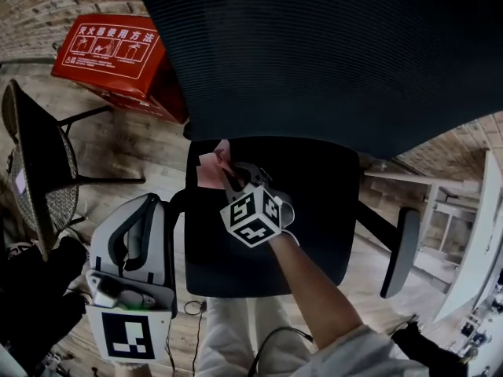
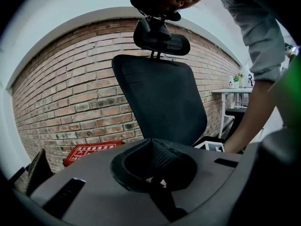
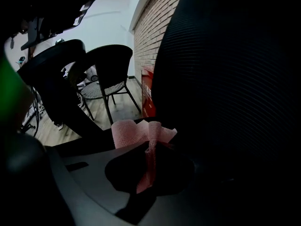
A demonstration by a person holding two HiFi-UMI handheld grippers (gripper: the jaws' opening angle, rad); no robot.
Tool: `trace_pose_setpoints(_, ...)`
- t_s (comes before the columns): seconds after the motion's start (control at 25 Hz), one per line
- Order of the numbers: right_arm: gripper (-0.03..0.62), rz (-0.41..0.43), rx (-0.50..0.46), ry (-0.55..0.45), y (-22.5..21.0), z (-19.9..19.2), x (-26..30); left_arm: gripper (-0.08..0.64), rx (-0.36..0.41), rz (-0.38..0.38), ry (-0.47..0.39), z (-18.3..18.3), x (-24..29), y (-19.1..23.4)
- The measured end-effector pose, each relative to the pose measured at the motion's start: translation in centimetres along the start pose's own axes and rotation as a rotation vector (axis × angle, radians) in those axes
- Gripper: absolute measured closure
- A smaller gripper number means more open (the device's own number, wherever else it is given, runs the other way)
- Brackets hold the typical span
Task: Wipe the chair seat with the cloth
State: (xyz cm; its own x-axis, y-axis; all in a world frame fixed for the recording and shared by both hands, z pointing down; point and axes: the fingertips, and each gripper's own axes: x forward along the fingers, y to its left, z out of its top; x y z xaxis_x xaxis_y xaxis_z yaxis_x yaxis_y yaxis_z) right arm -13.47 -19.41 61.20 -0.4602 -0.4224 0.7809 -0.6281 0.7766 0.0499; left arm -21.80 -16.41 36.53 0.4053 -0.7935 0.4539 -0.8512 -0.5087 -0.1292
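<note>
- A red box point(image 1: 110, 53) with white printed diagrams stood by the brick wall point(image 2: 70, 102).
- A dark side chair point(image 1: 39, 163) stood on the wooden floor point(image 1: 134, 151).

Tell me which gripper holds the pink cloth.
The right gripper, shut on the pink cloth over the black chair seat; the left gripper, beside the seat, is shut on nothing.

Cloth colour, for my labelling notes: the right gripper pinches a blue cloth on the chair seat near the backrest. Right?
Not blue: the right gripper view shows the cloth is pink. Otherwise correct: the right gripper pinches it on the chair seat near the backrest.
</note>
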Motion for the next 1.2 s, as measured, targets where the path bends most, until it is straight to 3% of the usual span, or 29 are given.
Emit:
trace_pose_setpoints(0.8,0.537,-0.252,0.172,0.119,-12.2,-12.4,-5.8,0.541,0.096,-0.147,-0.007,2.0,5.1,-7.4)
trace_pose_setpoints(1.2,0.537,-0.440,0.324,0.175,-17.5,-19.8,-11.8,0.541,0.138,-0.205,-0.014,2.7,6.4,-10.3)
